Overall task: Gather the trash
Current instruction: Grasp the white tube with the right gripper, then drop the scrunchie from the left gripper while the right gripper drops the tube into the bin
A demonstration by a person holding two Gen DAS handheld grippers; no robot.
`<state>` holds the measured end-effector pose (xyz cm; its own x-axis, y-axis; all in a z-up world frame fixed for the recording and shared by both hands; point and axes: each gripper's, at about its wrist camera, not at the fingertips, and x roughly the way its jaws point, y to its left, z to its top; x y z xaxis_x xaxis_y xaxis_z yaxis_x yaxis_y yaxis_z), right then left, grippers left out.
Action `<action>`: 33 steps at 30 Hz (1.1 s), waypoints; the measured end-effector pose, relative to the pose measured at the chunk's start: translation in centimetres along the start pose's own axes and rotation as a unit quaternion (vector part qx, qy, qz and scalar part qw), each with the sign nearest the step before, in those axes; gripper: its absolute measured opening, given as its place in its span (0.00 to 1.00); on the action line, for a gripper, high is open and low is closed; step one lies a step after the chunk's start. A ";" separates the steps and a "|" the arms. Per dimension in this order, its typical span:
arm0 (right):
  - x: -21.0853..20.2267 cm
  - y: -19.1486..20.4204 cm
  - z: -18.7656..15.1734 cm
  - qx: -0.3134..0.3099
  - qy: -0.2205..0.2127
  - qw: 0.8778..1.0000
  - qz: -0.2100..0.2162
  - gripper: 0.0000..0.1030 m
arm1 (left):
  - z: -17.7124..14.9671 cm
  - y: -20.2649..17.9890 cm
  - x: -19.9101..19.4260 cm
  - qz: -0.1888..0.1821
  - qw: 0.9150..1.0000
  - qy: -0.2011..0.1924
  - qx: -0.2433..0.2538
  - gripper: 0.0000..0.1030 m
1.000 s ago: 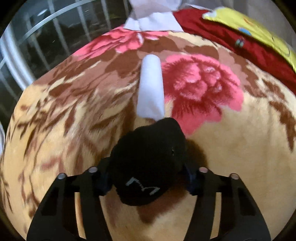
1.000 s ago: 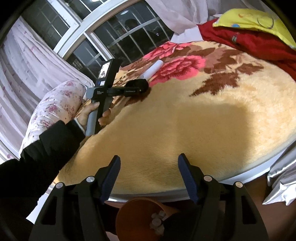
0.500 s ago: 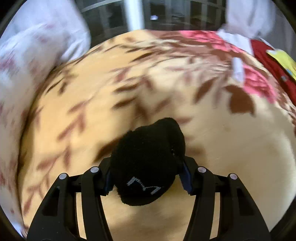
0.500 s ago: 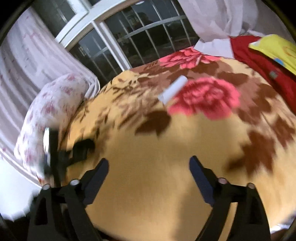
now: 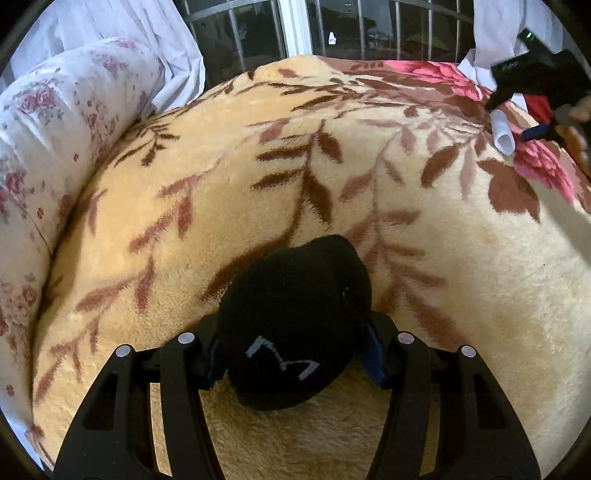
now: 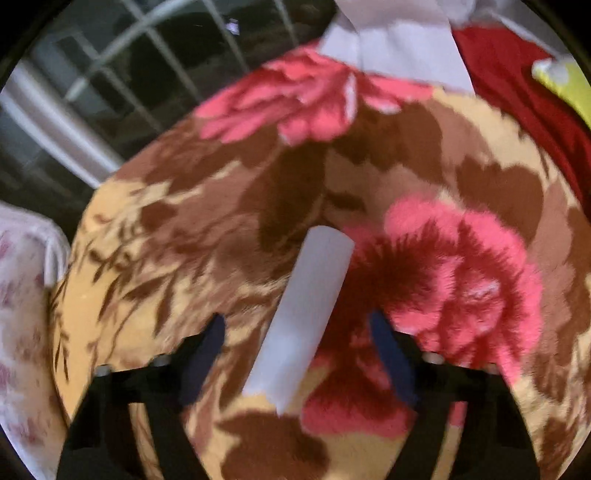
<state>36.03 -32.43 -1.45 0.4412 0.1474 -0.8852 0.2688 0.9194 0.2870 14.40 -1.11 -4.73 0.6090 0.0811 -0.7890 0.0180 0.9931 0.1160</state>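
We note the left gripper [image 5: 295,354] still clamps the black sock [image 5: 295,321], now away from the white paper tube [image 6: 301,314]. The right gripper [image 6: 297,354], jaws just narrowing, now straddles that tube untouched on the floral blanket [image 5: 461,295]; barred window [image 5: 258,33] behind.

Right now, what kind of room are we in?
Most likely a bedroom: a plush floral blanket spread over what looks like a bed, a flowered pillow at its edge, and a curtained, barred window behind, dark outside.
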 end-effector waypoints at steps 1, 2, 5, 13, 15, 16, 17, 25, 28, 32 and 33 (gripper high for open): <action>0.7 -0.1 0.2 0.012 0.010 1.000 -0.001 0.62 | 0.0 -0.1 0.0 0.002 1.000 -0.001 0.002 0.55; 1.2 -0.1 0.4 0.021 0.014 1.000 -0.002 0.59 | 0.0 -0.2 0.0 0.006 1.000 -0.002 0.004 0.56; 2.2 0.3 0.8 0.028 0.012 0.999 -0.026 0.59 | -0.1 -0.3 0.1 0.012 1.000 -0.005 0.007 0.56; 1.4 2.0 -1.8 -0.049 -0.046 0.994 -0.081 0.29 | 0.0 -0.3 0.1 0.007 1.000 -0.004 0.004 0.56; 0.4 1.7 -3.4 -0.056 -0.053 0.995 -0.057 0.29 | 0.0 -0.2 0.1 0.005 1.000 -0.005 0.002 0.56; -0.5 1.4 -4.4 -0.057 -0.061 0.996 -0.033 0.29 | 0.0 -0.1 0.0 0.002 1.000 -0.006 0.000 0.56; -1.2 1.3 -5.2 -0.061 -0.066 0.996 -0.019 0.29 | 0.0 0.1 0.0 -0.001 1.000 -0.007 -0.003 0.56; -9.1 0.6 -16.2 -0.151 -0.088 0.981 0.083 0.29 | -0.4 1.2 -1.0 -0.024 0.999 -0.028 -0.028 0.55; -12.0 0.1 -21.6 -0.188 -0.094 0.972 0.105 0.30 | -0.9 1.5 -2.4 -0.027 0.998 -0.042 -0.036 0.55; -15.5 -1.2 -28.4 -0.235 -0.102 0.959 0.122 0.30 | -3.5 1.6 -5.2 -0.061 0.996 -0.037 -0.056 0.55; -16.3 -1.7 -30.1 -0.245 -0.107 0.956 0.120 0.30 | -4.5 1.3 -6.1 -0.059 0.996 -0.040 -0.052 0.55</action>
<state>2.60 -25.39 1.47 0.6194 0.3466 -0.7045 -0.2737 0.9363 0.2200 7.10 0.05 -2.47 0.6684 -0.0399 -0.7427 0.0138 0.9991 -0.0412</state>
